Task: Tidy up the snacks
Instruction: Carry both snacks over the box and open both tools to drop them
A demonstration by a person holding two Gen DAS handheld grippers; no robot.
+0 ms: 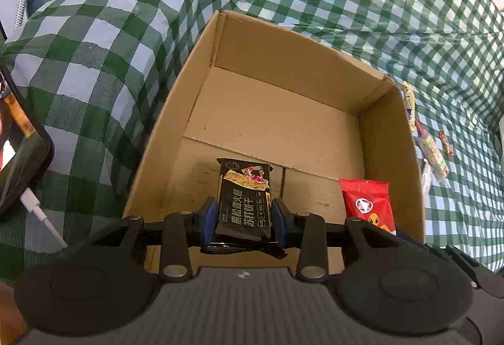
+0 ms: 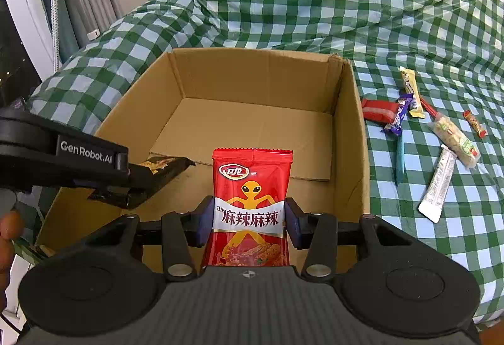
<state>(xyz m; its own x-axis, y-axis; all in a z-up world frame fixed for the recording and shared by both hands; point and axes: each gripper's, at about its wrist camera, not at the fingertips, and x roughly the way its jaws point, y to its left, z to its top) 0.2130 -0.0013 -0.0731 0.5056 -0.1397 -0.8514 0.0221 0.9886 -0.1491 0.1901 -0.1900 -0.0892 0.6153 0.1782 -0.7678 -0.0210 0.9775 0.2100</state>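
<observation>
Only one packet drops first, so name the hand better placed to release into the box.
Either, narrowly left: the left tongs hold the black cracker packet over the cardboard box floor; the right tongs' red packet hangs nearer the front edge.

Right gripper (image 2: 249, 220) clamps a red snack packet (image 2: 251, 187) over the cardboard box (image 2: 356, 137) — loose snacks (image 2: 441, 137) lie beside it.
</observation>
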